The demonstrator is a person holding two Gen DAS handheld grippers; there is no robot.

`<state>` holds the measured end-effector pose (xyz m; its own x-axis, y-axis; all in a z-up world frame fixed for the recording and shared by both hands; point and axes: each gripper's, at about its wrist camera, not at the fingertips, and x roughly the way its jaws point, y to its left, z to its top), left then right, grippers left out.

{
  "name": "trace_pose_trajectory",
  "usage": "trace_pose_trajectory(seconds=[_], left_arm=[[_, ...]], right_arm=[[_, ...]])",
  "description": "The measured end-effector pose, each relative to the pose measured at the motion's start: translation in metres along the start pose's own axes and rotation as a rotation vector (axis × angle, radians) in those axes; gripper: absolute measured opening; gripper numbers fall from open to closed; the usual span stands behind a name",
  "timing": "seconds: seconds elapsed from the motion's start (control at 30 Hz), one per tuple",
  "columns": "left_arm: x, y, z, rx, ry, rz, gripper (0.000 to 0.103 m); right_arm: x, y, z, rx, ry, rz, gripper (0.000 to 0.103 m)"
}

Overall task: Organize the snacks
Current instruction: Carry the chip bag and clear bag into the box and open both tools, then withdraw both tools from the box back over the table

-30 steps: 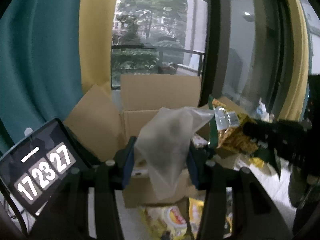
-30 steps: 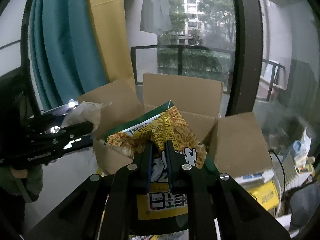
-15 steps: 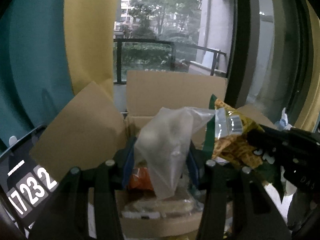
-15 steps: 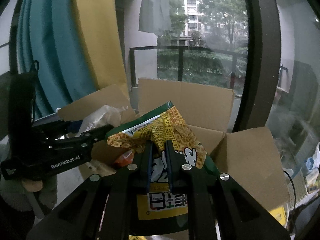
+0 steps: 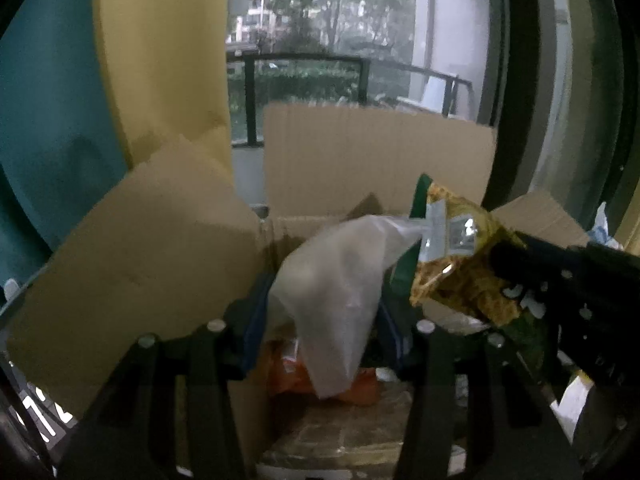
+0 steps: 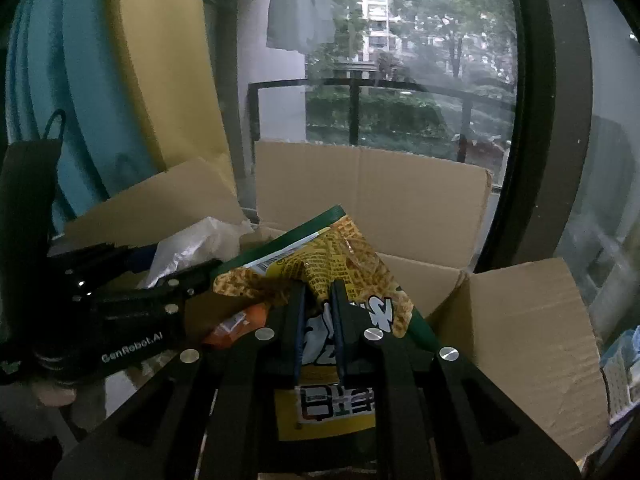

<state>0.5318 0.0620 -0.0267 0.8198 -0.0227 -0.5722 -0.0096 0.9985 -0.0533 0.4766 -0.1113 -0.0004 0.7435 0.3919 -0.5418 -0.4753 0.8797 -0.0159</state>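
Note:
An open cardboard box (image 5: 376,156) (image 6: 372,192) stands in front of both grippers, flaps up. My left gripper (image 5: 322,320) (image 6: 212,272) holds a crumpled clear plastic bag (image 5: 332,280) (image 6: 188,244) upright over the box's near left part; its jaws are opening, with the bag still between the blue pads. My right gripper (image 6: 319,292) (image 5: 500,260) is shut on a yellow and green snack packet (image 6: 340,256) (image 5: 460,280), held over the box just right of the bag. An orange packet (image 5: 360,392) (image 6: 240,320) lies inside the box.
Teal (image 5: 48,120) and yellow curtains (image 5: 160,60) hang at the left, in front of a window with a balcony rail (image 6: 400,88). A dark window frame (image 6: 540,120) rises behind the box's right side. A screen with white digits (image 5: 44,412) sits at lower left. Loose packets (image 6: 616,372) lie at the right.
Both grippers have moved forward and slightly down over the box, which now looks larger. The digit screen has slid to the lower left edge. Both still hold their items.

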Motion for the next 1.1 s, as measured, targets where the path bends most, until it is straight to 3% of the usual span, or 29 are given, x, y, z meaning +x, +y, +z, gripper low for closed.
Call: trace_pose_trajectory(seconds=[0.13,0.27,0.3,0.33,0.4,0.7,1.1], left_arm=[[0.003,0.004,0.001,-0.022,0.012,0.01,0.054],[0.001,0.0,0.0,-0.005,0.003,0.013,0.071],[-0.001,-0.002,0.0,-0.001,0.001,0.011,0.074],[-0.002,-0.003,0.0,0.003,-0.003,0.015,0.074],[-0.006,-0.004,-0.001,0.01,-0.007,0.023,0.075],[-0.052,-0.015,-0.003,0.013,-0.068,-0.013,0.076],[-0.125,-0.025,-0.02,0.027,-0.115,-0.041,0.077]], right_arm=[[0.012,-0.002,0.001,0.025,0.022,-0.006,0.014],[0.022,-0.005,0.004,0.052,0.046,-0.027,0.016],[0.022,-0.007,0.005,0.062,0.05,-0.023,0.022],[0.022,-0.007,0.005,0.067,0.049,-0.026,0.035],[0.019,-0.007,0.007,0.063,0.044,-0.032,0.042],[-0.014,-0.004,0.007,0.027,0.033,-0.053,0.042],[-0.09,0.009,-0.011,0.002,0.012,-0.082,0.043]])
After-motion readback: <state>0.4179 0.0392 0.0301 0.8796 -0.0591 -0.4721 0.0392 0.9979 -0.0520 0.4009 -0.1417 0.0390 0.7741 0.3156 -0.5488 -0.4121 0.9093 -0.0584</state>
